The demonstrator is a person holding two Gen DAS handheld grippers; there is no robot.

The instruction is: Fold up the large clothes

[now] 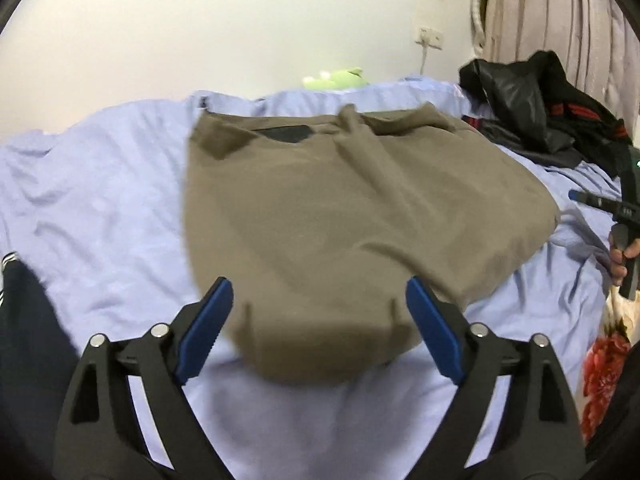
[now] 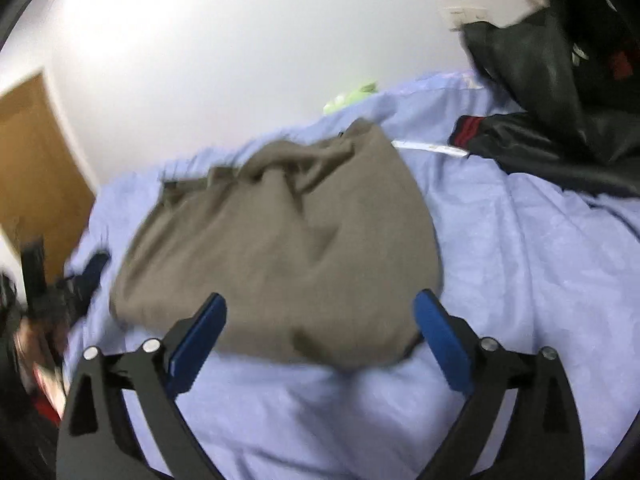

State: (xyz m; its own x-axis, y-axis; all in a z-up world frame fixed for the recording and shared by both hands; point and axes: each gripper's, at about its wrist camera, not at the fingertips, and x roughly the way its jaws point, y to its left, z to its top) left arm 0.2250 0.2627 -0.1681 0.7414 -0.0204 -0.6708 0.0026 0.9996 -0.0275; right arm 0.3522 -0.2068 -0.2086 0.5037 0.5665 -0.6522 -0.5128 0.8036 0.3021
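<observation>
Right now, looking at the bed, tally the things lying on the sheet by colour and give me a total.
Olive-brown: 1, the folded olive-brown garment
Black: 1, the heap of black clothes with red stripes; separate pieces cannot be told apart
Green: 1, the small green plush toy
Total: 3, all on the light blue bed sheet

I am working in a home bedroom: a bed under a rumpled pale-blue sheet (image 1: pixel 100 208), a green plush toy (image 1: pixel 340 78) by the white wall (image 1: pixel 200 20), pleated curtains (image 1: pixel 560 12), and a wooden door (image 2: pixel 36 168).
</observation>
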